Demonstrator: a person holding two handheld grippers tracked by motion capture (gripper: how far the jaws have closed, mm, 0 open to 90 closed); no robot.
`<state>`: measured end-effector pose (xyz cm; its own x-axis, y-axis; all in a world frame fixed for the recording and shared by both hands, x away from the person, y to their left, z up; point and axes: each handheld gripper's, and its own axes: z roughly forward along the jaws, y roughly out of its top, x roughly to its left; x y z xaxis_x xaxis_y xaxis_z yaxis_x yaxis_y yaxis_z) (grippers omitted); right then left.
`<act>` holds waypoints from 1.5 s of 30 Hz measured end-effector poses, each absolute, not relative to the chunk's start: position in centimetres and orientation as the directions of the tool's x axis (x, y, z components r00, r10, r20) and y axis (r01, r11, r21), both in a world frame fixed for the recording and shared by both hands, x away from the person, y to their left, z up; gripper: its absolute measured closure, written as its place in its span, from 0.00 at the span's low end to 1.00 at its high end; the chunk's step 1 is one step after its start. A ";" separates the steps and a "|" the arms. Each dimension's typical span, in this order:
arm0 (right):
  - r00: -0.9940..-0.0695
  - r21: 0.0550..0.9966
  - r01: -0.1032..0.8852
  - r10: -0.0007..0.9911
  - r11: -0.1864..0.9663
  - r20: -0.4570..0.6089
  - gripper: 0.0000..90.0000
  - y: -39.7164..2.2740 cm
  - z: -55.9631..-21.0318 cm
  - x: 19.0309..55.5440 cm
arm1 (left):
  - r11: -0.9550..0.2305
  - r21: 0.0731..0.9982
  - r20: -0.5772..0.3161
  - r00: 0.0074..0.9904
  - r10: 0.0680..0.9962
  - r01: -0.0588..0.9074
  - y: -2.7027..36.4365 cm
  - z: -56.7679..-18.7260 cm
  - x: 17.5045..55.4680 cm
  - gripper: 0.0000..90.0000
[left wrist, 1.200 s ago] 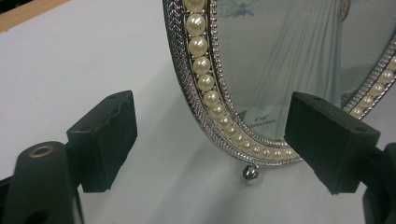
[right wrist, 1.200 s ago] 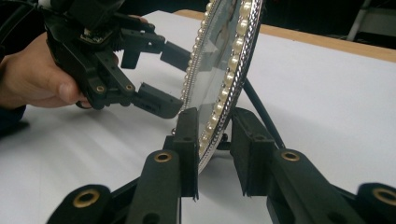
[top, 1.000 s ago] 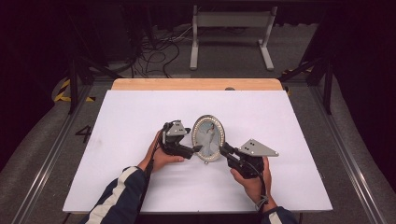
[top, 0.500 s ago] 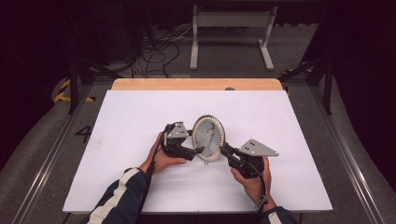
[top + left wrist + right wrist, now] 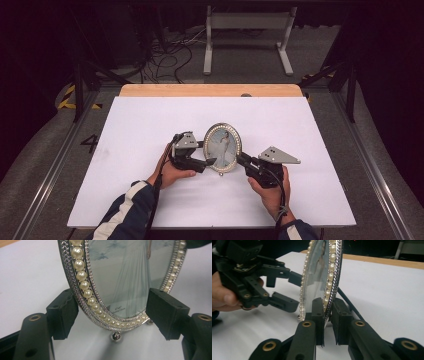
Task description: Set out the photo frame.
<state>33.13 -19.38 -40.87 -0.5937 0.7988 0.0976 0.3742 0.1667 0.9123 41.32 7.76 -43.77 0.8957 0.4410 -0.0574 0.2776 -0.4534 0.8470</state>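
The oval picture frame (image 5: 222, 148) stands upright near the middle of the white table (image 5: 150, 120), between the 2 grippers. The right gripper (image 5: 242, 160) clamps the frame's pearl-trimmed edge, 1 pad on the front and 1 on the back. The left gripper (image 5: 209, 161) reaches in from the opposite side; its jaws have just been closing and now straddle the frame's lower end, each pad (image 5: 62, 312) close beside the rim, though contact cannot be confirmed.

High view above table, gripper views close, sharing oval frame (image 5: 222, 148)
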 end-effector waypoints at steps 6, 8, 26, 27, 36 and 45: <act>-0.591 0.914 0.369 0.801 0.166 0.093 0.90 -19.1 -40.9 33.4 | -0.441 0.853 -0.054 0.888 0.457 0.278 8.3 -43.8 41.2 0.34; -0.589 0.914 0.368 0.803 0.167 0.090 0.90 -19.1 -40.8 33.4 | -0.411 0.868 -0.061 0.881 0.470 0.279 8.5 -43.6 41.2 0.34; -0.571 0.924 0.340 0.819 0.172 0.058 0.90 -18.9 -40.5 33.1 | -0.367 0.881 -0.094 0.870 0.484 0.299 8.2 -43.8 41.6 0.37; -0.572 0.924 0.340 0.818 0.174 0.056 0.90 -18.9 -40.6 33.2 | -0.367 0.881 -0.097 0.873 0.477 0.299 8.1 -43.8 41.5 0.36; -0.585 0.925 0.338 0.809 0.176 0.061 0.91 -19.2 -40.6 33.4 | -0.370 0.876 -0.105 0.872 0.478 0.308 8.5 -43.7 41.5 0.41; -0.580 0.919 0.350 0.812 0.180 0.062 0.91 -19.1 -40.8 33.8 | -0.391 0.868 -0.097 0.875 0.475 0.308 8.9 -43.6 41.5 0.45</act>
